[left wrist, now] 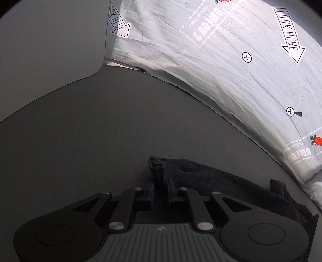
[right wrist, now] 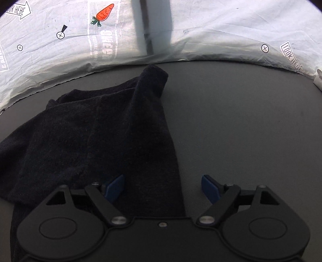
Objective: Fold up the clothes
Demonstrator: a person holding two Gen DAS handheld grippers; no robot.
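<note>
A corner of the black knitted garment (right wrist: 112, 129) is pinched between the closed fingers of the left gripper (left wrist: 161, 193); the wide-open right gripper (right wrist: 163, 187) straddles its near edge, the long fold running away toward the printed white sheet (right wrist: 221, 30) bordering the dark grey tabletop (right wrist: 251, 125)

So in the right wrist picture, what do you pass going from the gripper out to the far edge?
Right gripper, open → black garment → bare dark grey tabletop → white printed sheet with its carrot print.
</note>
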